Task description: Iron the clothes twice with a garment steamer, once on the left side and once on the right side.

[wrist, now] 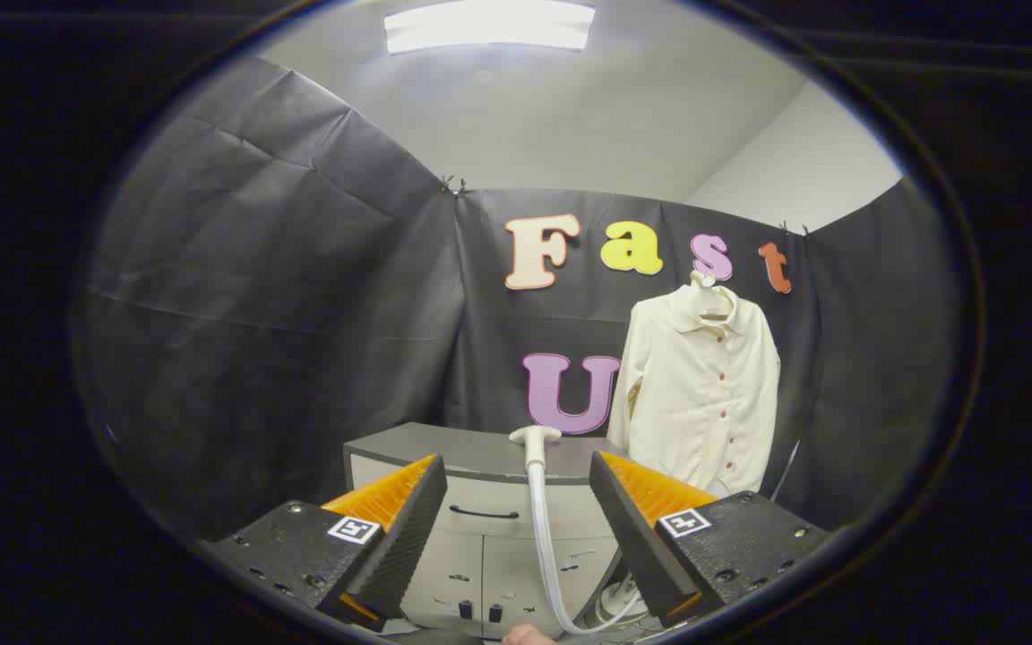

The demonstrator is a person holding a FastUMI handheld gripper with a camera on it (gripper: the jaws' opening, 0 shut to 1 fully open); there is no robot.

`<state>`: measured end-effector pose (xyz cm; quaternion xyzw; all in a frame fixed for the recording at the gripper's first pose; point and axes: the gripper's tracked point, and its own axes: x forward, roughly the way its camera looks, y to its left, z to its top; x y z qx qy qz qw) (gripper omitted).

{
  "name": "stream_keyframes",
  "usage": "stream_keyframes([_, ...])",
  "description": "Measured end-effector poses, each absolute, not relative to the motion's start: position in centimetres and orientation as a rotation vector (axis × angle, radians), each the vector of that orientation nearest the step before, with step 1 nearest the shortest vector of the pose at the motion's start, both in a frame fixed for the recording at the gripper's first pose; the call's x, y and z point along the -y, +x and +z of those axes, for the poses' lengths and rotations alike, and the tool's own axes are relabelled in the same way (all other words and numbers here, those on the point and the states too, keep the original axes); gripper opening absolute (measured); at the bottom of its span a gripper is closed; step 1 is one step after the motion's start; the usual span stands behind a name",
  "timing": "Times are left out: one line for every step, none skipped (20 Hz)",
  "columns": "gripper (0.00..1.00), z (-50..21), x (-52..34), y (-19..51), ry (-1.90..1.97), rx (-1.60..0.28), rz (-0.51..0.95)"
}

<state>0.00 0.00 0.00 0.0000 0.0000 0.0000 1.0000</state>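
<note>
Steamer head (535, 439), pale and T-shaped, stands upright beyond the tool (516, 511), dead ahead at twelve o'clock, its top level with the tabletop (471, 448) of a grey cabinet. Its long axis runs vertical; the white hose (545, 546) drops straight down from it through the gap between the fingers and curls off toward four o'clock near the floor. The tool is spread wide and holds nothing, one finger at either side of the hose without touching it. A cream buttoned shirt (700, 394) hangs at about two o'clock from the head, against the booth's dark wall. By my reckoning a straight push forward would bring the open fingers around the handle below the head; the shirt looks as yet untouched.
</note>
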Motion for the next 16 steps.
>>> stream_keyframes([0.97,0.0,0.1,0.0,-0.006,-0.002,-0.002])
stream_keyframes([0.97,-0.2,0.3,0.0,-0.009,-0.005,-0.005])
stream_keyframes([0.97,-0.3,0.3,0.0,-0.007,-0.008,-0.004])
stream_keyframes([0.97,-0.4,0.3,0.0,-0.002,-0.009,-0.002])
stream_keyframes([0.97,-0.5,0.3,-0.1,0.002,-0.009,-0.003])
stream_keyframes([0.97,-0.5,0.4,-0.1,0.004,-0.011,-0.005])
stream_keyframes([0.97,-0.7,0.4,-0.1,0.004,-0.015,-0.004])
stream_keyframes([0.97,-0.9,0.4,-0.1,0.003,-0.018,-0.004])
stream_keyframes([0.97,-0.9,0.5,-0.1,-0.001,-0.019,-0.006])
stream_keyframes([0.97,-0.9,0.4,-0.1,-0.004,-0.019,-0.007])
stream_keyframes([0.97,-0.9,0.4,-0.1,-0.005,-0.021,-0.005])
stream_keyframes([0.97,-1.1,0.3,0.0,-0.005,-0.026,-0.005])
stream_keyframes([0.98,-1.2,0.2,0.0,-0.006,-0.030,-0.003])
stream_keyframes([0.98,-1.2,0.1,0.0,-0.006,-0.032,-0.002])
stream_keyframes([0.97,-1.3,0.0,0.2,-0.004,-0.034,-0.001])
stream_keyframes([0.97,-1.5,0.0,0.3,-0.003,-0.037,0.000])
